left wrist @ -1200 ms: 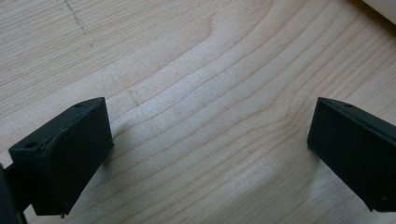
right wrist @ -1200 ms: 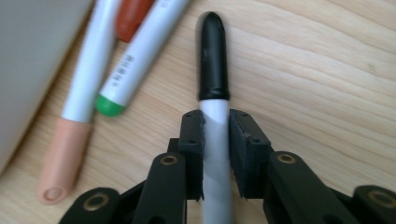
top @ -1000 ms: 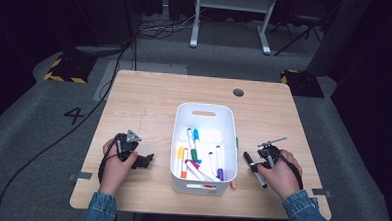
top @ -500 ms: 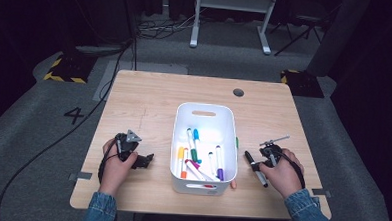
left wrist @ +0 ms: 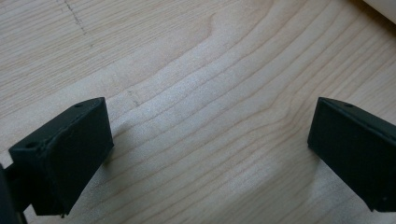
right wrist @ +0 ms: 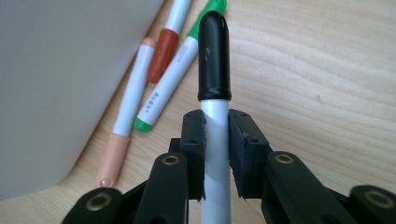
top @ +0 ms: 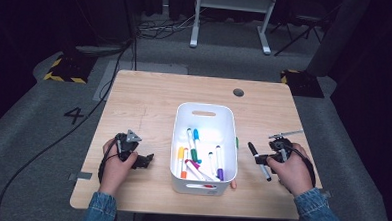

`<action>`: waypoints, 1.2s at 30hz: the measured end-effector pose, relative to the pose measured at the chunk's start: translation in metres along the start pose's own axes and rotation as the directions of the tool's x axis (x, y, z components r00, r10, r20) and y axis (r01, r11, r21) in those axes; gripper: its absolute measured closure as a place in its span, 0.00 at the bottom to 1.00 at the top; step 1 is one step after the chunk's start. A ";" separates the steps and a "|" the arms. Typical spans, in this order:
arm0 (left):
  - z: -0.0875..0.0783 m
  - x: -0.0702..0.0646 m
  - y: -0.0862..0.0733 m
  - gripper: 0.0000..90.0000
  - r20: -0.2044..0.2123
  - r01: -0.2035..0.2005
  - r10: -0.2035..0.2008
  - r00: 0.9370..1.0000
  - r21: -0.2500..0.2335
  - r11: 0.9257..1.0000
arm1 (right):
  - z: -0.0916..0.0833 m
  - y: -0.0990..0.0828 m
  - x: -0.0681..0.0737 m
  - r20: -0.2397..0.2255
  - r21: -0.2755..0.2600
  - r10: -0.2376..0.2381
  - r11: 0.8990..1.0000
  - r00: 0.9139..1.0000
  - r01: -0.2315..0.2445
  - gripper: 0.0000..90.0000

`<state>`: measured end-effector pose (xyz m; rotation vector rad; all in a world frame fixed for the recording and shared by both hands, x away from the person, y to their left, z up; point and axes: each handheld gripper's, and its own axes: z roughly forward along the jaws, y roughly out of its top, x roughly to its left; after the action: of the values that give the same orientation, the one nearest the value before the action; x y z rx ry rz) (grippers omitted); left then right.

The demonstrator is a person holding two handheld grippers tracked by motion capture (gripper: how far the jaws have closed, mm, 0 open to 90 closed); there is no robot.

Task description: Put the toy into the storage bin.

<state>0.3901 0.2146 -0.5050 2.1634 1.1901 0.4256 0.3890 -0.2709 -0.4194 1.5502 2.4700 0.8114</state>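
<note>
Clamped on the black-capped marker (right wrist: pixel 215 70), my right gripper (top: pixel 265 158) must next carry it over the white bin's (top: pixel 205 110) right rim; left gripper (left wrist: pixel 210 140) gapes empty.

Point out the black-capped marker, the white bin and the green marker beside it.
black-capped marker (right wrist: pixel 214 56): right gripper view, on its black cap.
white bin (top: pixel 204 113): high view, on its far wall.
green marker (right wrist: pixel 169 79): right gripper view, on its white barrel.

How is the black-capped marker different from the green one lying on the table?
The black-capped marker is pinched between the right gripper jaws, while the green marker lies loose on the table beside the white bin. One cap is black, the other green. Both have white barrels.
</note>
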 end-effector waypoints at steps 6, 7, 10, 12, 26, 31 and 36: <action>0.000 0.000 0.000 0.00 0.000 0.000 0.000 1.000 0.000 1.000 | -0.016 0.005 0.006 -0.026 -0.062 -0.018 0.998 1.000 0.017 0.85; 0.000 0.000 0.000 0.00 0.000 0.000 0.000 1.000 0.000 1.000 | -0.019 0.006 0.007 -0.031 -0.070 -0.023 0.997 0.999 0.021 0.85; 0.000 0.000 0.000 0.00 0.000 0.000 0.000 1.000 0.000 1.000 | -0.027 0.008 0.010 -0.052 -0.095 -0.026 0.995 0.998 0.021 0.85; 0.000 0.000 0.000 0.00 0.000 0.000 0.000 1.000 0.000 1.000 | -0.032 0.010 0.012 -0.053 -0.112 -0.044 0.993 0.998 0.038 0.85; 0.000 0.000 0.000 0.00 0.000 0.000 0.000 1.000 0.000 1.000 | -0.066 0.027 0.039 -0.101 -0.206 -0.119 0.974 0.988 0.096 0.85; 0.000 0.000 0.000 0.00 0.000 0.000 0.000 1.000 0.000 1.000 | -0.075 0.031 0.049 -0.113 -0.227 -0.139 0.968 0.984 0.110 0.85; 0.000 0.000 0.000 0.00 0.000 0.000 0.000 1.000 0.000 1.000 | -0.079 0.037 0.059 -0.129 -0.245 -0.163 0.961 0.978 0.128 0.85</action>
<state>0.3901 0.2147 -0.5050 2.1637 1.1901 0.4261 0.3619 -0.2372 -0.3236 1.2532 2.4414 1.1822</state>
